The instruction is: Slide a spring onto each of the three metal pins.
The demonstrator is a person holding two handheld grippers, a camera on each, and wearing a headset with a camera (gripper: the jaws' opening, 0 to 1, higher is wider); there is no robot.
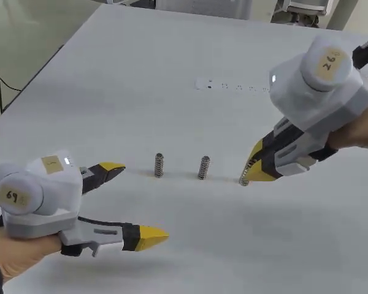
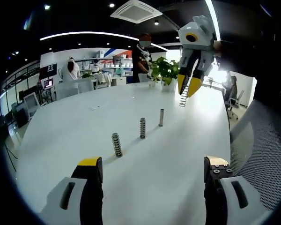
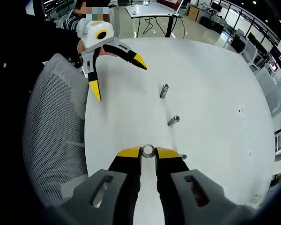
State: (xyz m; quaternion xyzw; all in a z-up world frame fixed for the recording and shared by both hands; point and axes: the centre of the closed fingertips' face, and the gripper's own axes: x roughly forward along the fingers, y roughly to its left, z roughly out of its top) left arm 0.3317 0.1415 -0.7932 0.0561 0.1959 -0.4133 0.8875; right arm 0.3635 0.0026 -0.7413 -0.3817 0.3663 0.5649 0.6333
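— Where is the right claw (image 3: 148,152)?

— Closed on a spring (image 3: 148,151), which shows end-on between the yellow tips in the right gripper view. In the left gripper view the spring hangs down from those tips. I cannot tell whether its lower end touches the table (image 1: 172,73).

— And the pin it belongs to?

— The bare pin (image 2: 161,117) stands upright at one end of the row. In the right gripper view it sits just beside the claw's tips, a little off to one side. The spring is near it but not on it.

— The other two pins?

— Both carry springs. The middle spring (image 1: 203,167) is next to the bare pin. The end spring (image 1: 159,165) is at the other end of the row, on the side of the left claw (image 1: 134,199). The three pins stand in one straight line, apart from each other.

— What is the left claw doing?

— Its jaws are spread wide and held low over the table. It is near the end spring but apart from it.

— How much room is there around the row?

— Plenty. The table is bare white on every side of the pins, and the stretch between the two claws holds just the two loaded pins. In the head view the table's left edge runs off diagonally, well apart from the row. In the right gripper view a curved edge lies along a mesh chair (image 3: 56,131), also well apart from the pins.

— Anything farther back?

— A faint line of small marks (image 1: 233,86) lies on the table well behind the row.
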